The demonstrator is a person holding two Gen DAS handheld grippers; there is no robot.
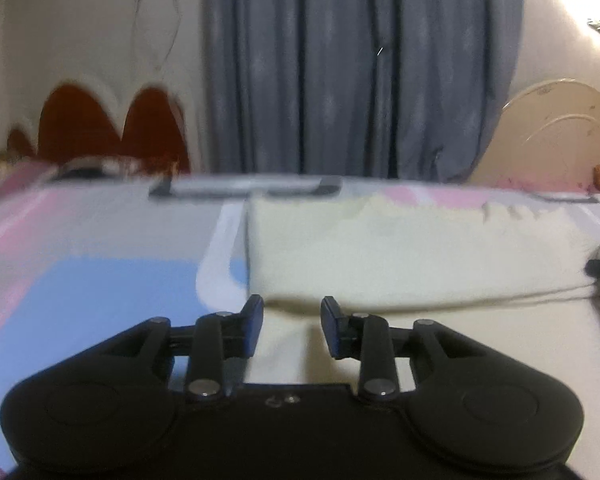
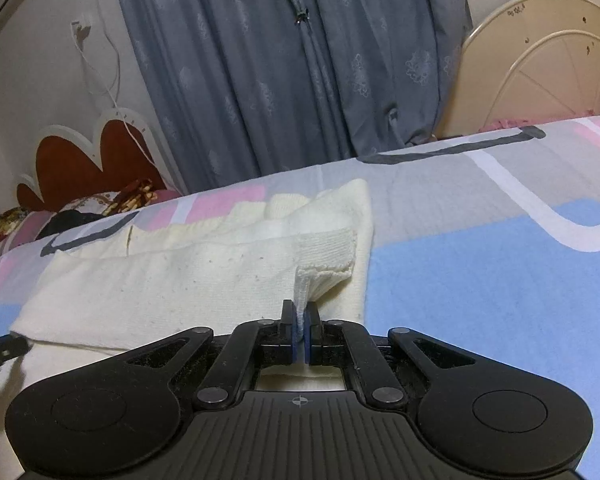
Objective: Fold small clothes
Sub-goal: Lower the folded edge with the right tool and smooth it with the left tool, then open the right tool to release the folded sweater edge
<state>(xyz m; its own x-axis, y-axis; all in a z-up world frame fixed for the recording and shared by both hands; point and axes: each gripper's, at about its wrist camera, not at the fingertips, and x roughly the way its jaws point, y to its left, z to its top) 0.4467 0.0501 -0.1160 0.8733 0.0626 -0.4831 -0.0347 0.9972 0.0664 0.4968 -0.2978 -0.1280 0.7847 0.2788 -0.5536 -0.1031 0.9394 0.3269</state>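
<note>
Already the cream knit sweater (image 2: 204,280) lies partly folded on the patterned bedsheet (image 2: 480,264). My right gripper (image 2: 300,320) is clenched on its ribbed cuff (image 2: 324,256); my left gripper (image 1: 292,320) stands released, nothing between its jaws. I'd judge the sleeve still needs laying flat, then the final folds.

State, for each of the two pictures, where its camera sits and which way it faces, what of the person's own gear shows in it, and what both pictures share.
Left wrist: sits on the left tool, looking low across the bed at the cream knit garment; its jaws stand apart, nothing between them.
Right wrist: sits on the right tool, facing the same way; its jaws pinch the garment's ribbed cuff.
Shared: the garment, the patterned bedsheet, the blue-grey curtain, the red headboard and the cream headboard.
</note>
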